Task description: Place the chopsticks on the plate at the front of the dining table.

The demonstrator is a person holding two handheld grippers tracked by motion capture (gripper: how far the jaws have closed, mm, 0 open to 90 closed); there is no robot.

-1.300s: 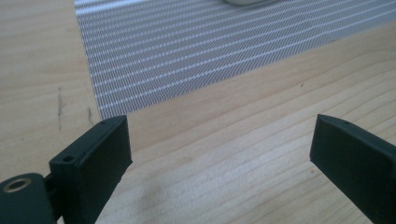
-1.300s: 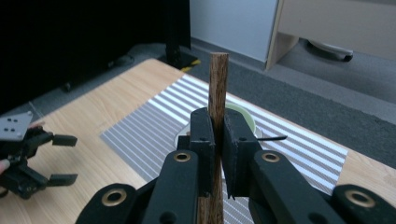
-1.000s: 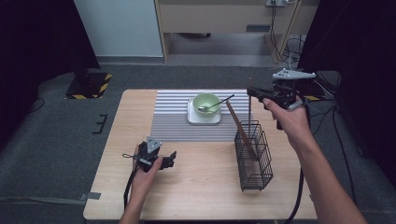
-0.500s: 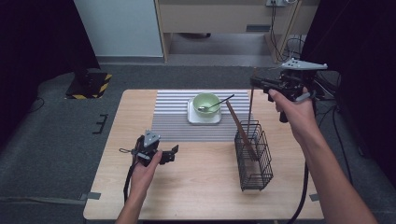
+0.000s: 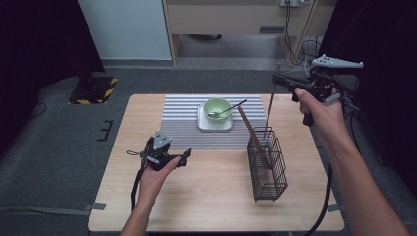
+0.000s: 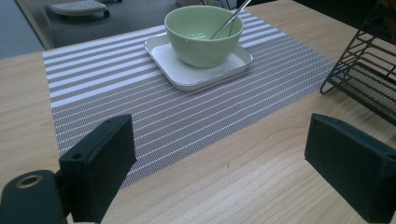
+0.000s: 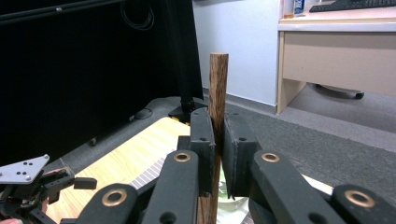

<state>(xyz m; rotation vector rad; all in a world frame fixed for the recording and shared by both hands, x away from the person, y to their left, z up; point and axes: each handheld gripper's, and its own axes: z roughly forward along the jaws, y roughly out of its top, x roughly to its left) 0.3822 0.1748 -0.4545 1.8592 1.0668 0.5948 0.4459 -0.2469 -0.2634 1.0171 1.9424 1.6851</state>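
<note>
Even, soft overhead light falls on the table (image 5: 216, 196), which reads bright against dark, underexposed surroundings at both sides of the high view. Shadows are faint and short. The high view is slightly soft and low in detail. In the left gripper view, the bowl (image 6: 204, 32) shows a mild sheen, and the near black pads lose detail.

Grey carpet floor (image 5: 59, 142) around the wooden table (image 5: 206, 196), beige desk (image 5: 231, 17) and white panel (image 5: 125, 27) behind.
</note>
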